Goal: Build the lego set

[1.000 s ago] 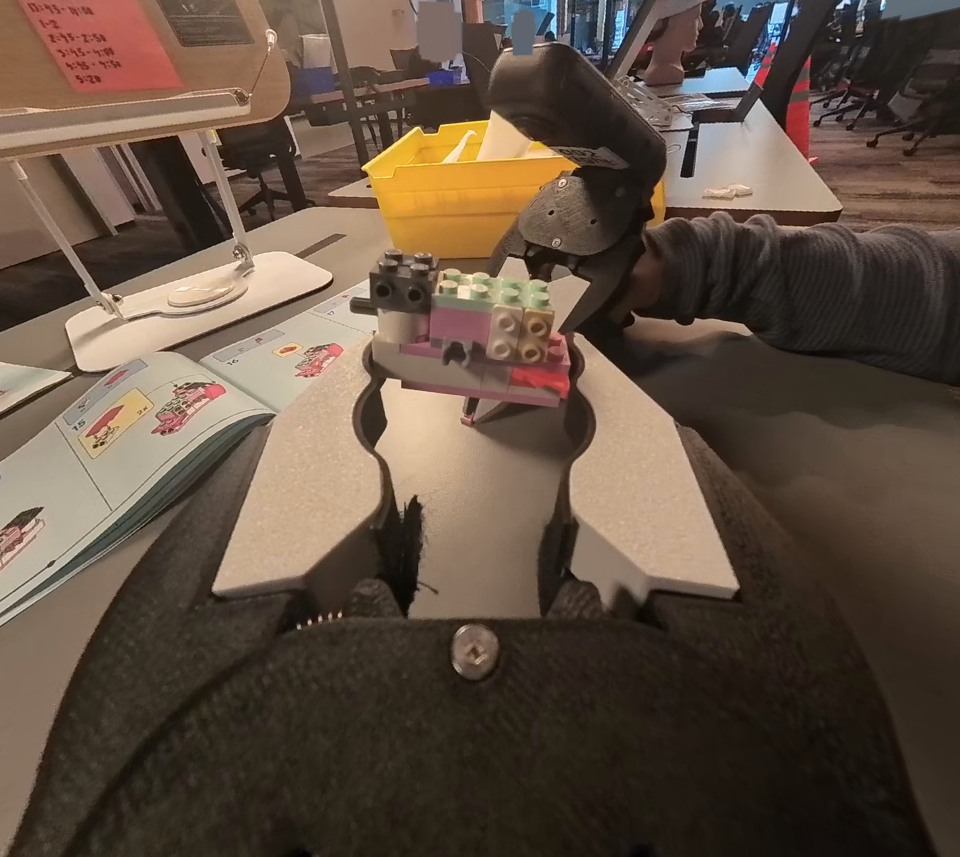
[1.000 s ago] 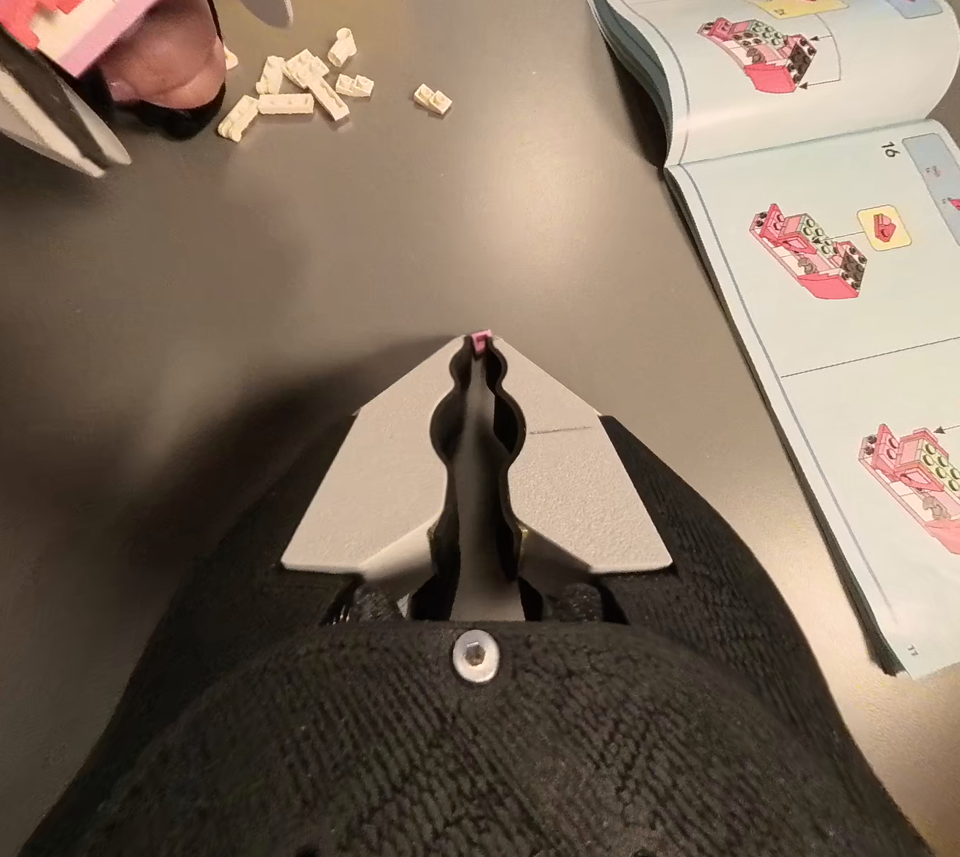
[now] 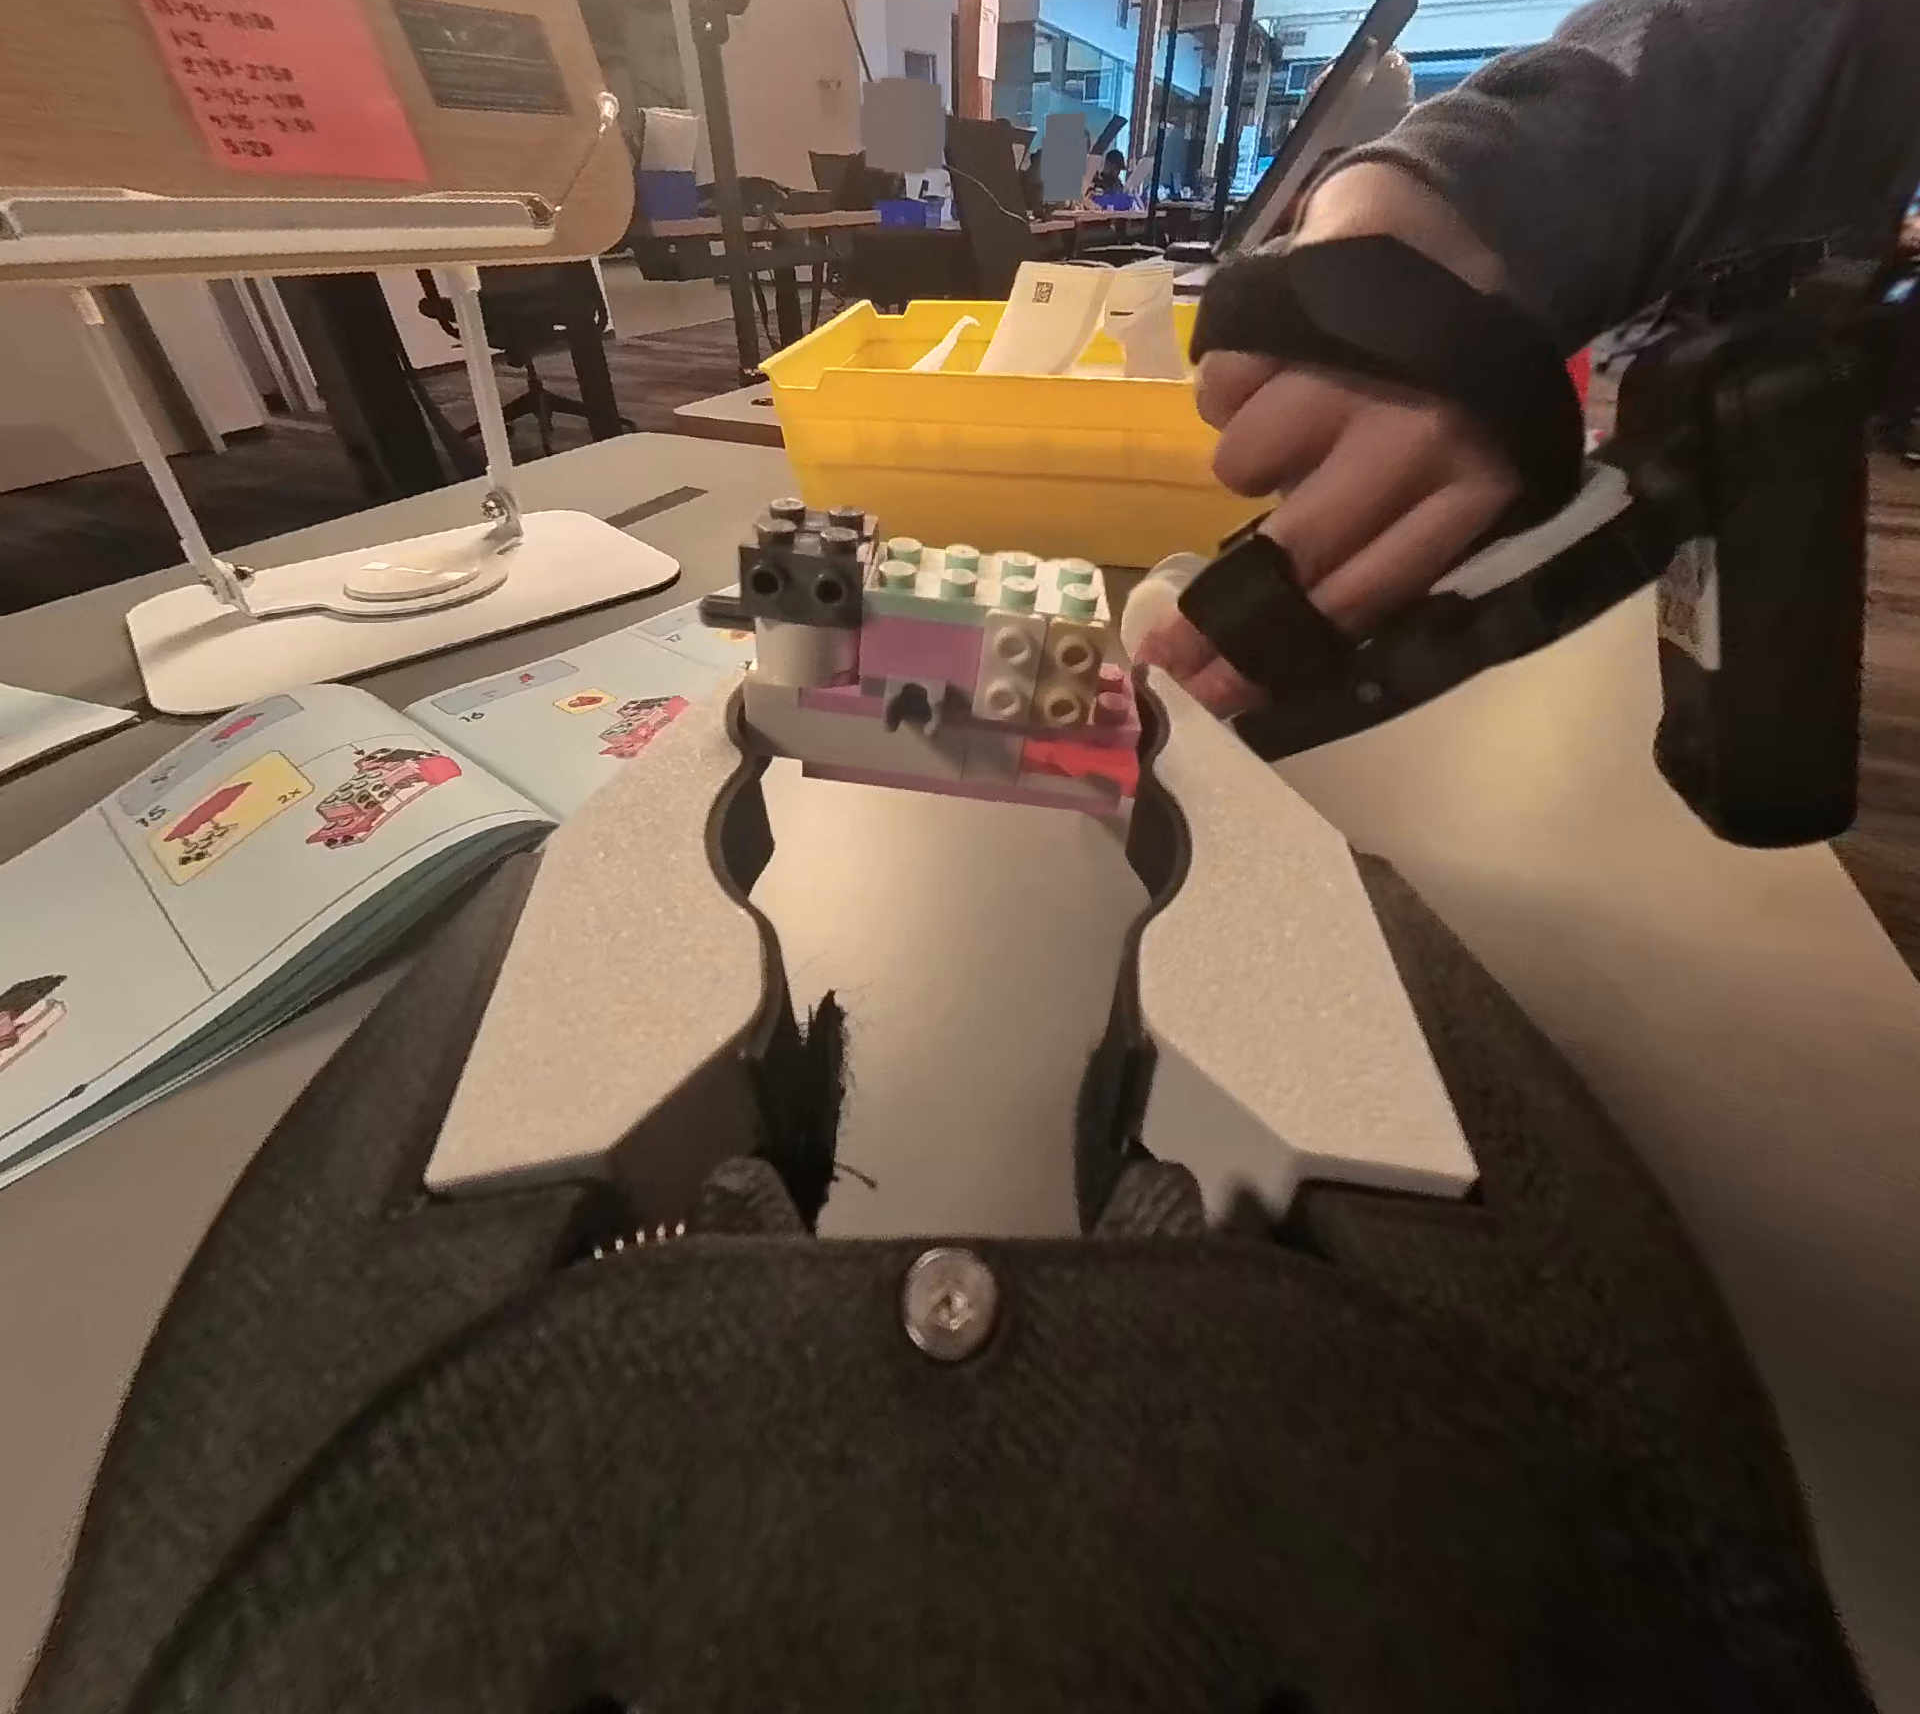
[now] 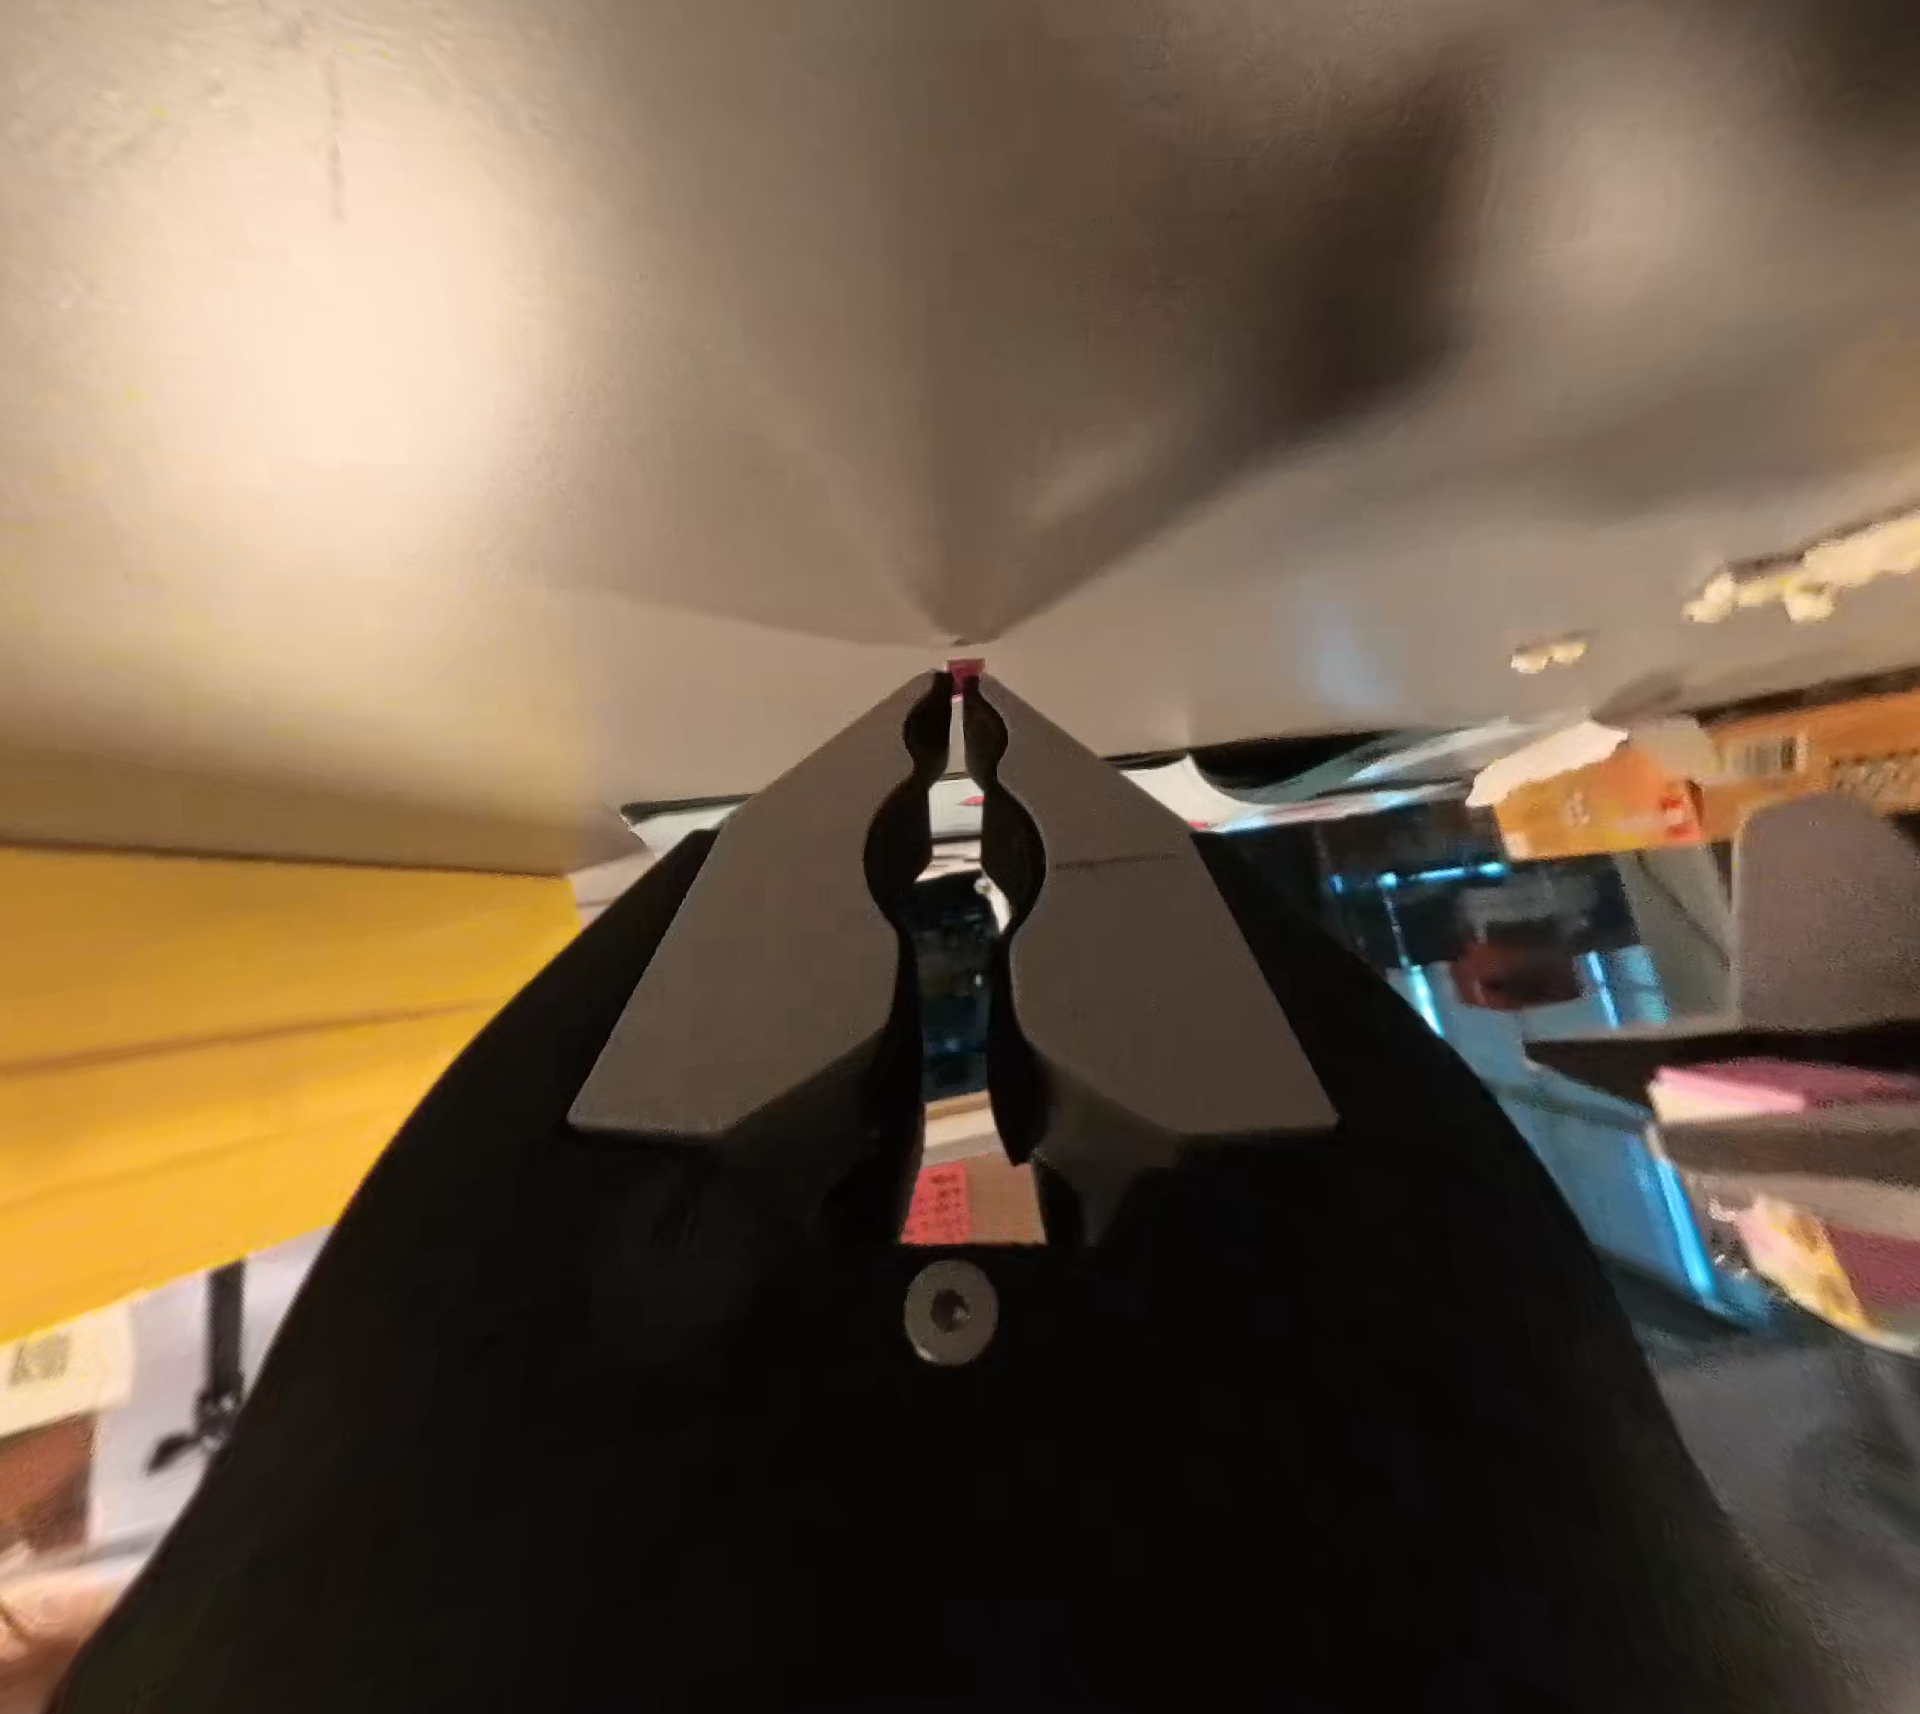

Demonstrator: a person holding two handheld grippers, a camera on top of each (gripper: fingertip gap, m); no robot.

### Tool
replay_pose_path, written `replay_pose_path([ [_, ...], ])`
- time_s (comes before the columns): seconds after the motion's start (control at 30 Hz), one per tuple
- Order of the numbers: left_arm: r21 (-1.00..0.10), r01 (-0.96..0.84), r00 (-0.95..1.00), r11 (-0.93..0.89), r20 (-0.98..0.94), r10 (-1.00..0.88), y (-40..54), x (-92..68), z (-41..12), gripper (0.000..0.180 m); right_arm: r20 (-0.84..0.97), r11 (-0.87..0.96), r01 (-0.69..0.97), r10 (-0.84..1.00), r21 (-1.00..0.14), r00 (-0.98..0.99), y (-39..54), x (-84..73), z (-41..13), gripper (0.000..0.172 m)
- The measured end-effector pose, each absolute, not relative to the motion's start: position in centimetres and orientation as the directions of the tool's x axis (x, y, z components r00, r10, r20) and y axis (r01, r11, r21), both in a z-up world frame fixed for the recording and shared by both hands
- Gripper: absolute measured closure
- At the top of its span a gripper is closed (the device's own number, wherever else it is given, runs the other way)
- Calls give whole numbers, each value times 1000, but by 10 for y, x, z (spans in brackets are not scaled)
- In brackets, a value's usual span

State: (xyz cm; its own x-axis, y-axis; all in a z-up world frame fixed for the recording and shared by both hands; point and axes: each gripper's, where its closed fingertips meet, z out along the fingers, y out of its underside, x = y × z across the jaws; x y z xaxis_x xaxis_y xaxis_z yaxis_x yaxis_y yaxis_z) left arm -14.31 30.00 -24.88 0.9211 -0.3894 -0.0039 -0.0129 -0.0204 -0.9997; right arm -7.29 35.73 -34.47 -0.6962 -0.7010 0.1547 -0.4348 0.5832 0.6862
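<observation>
My left gripper (image 3: 940,714) is shut on a small brick model (image 3: 935,656), its pads against the model's two sides, and holds it above the grey table (image 3: 1455,833). The model has a black block at its left top, mint studs, pink and white bricks and a red piece low on the right. My right gripper (image 4: 961,690) is shut on a tiny pink piece (image 4: 963,675) pinched at its fingertips. Its view is rolled over, so the table (image 4: 623,210) fills the top. A hand (image 3: 1351,459) with that gripper's body (image 3: 1766,604) is just right of the model, which also shows at the right edge of the right wrist view (image 4: 1787,1093).
An open instruction booklet (image 3: 312,823) lies left of the model. A yellow bin (image 3: 987,438) stands behind it and shows in the right wrist view (image 4: 208,989). A white-based stand (image 3: 395,584) with a wooden board is at the far left. Loose white pieces (image 4: 1808,589) lie on the table. Left tips to right tips: about 12 centimeters.
My right gripper has lifted off the table and rolled over, still pinching the pink piece, and its hand now sits close to the model's right side. My left gripper keeps its hold on the model.
</observation>
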Motion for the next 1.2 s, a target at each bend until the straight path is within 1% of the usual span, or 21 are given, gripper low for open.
replay_pose_path([
  [0.1, -1000, -12, 918, -24, -2, -396, 300, -141, -249, 112, 95, 527, -482, -737, 700, -669, 352, -70, -348, 172],
  [0.27, -1000, -17, 917, -23, -6, -399, 300, -141, -249, 112, 66, 501, -530, -766, 684, -639, 337, -63, -350, 172],
  [0.33, -1000, -14, 917, -24, -4, -400, 300, -141, -249, 112, 104, 539, -525, -756, 658, -646, 330, -62, -350, 172],
  [0.4, -1000, -15, 917, -26, -3, -399, 300, -141, -249, 112, 165, 609, -487, -714, 626, -681, 325, -59, -347, 164],
  [0.47, -1000, -15, 917, -25, -4, -400, 300, -141, -249, 112, 291, 761, -371, -575, 532, -764, 320, -56, -343, 158],
  [0.5, -1000, -16, 916, -24, -5, -400, 300, -141, -249, 112, 373, 851, -265, -452, 454, -810, 319, -56, -340, 155],
  [0.57, -1000, -19, 916, -21, -9, -400, 299, -140, -248, 112, 551, 971, 9, -129, 240, -825, 321, -64, -330, 151],
  [0.6, -1000, -20, 916, -19, -11, -401, 299, -139, -248, 112, 630, 983, 156, 59, 99, -774, 326, -72, -322, 150],
  [0.63, -1000, -23, 916, -18, -14, -402, 299, -139, -248, 112, 686, 949, 309, 269, -67, -677, 335, -80, -313, 151],
  [0.67, -999, -27, 916, -21, -16, -401, 300, -139, -249, 112, 687, 857, 452, 483, -245, -543, 350, -86, -306, 150],
  [0.7, -999, -29, 916, -24, -17, -401, 300, -139, -250, 112, 621, 717, 558, 673, -418, -400, 364, -89, -303, 147],
  [0.73, -999, -29, 916, -24, -16, -402, 300, -139, -250, 112, 498, 542, 616, 826, -571, -265, 374, -89, -304, 140],
  [0.77, -999, -27, 916, -23, -16, -401, 300, -139, -249, 112, 360, 358, 634, 924, -685, -133, 385, -90, -306, 139],
  [0.8, -999, -25, 916, -22, -14, -401, 300, -139, -249, 112, 236, 201, 620, 971, -759, -27, 396, -91, -308, 136],
  [0.87, -1000, -20, 916, -23, -9, -402, 300, -139, -249, 112, 64, -15, 570, 991, -821, 118, 415, -90, -315, 134],
  [0.9, -1000, -19, 915, -23, -8, -402, 300, -139, -249, 112, 16, -82, 548, 985, -833, 172, 425, -90, -318, 136],
  [0.97, -1000, -19, 915, -22, -8, -404, 299, -138, -249, 112, -58, -160, 526, 977, -835, 205, 434, -91, -326, 137],
  [1.13, -999, -25, 914, -26, -12, -406, 300, -137, -250, 112, -109, -169, 549, 984, -818, 141, 448, -92, -335, 145],
  [1.2, -999, -23, 914, -26, -10, -406, 300, -138, -250, 112, -91, -155, 558, 986, -816, 140, 452, -90, -337, 147],
])
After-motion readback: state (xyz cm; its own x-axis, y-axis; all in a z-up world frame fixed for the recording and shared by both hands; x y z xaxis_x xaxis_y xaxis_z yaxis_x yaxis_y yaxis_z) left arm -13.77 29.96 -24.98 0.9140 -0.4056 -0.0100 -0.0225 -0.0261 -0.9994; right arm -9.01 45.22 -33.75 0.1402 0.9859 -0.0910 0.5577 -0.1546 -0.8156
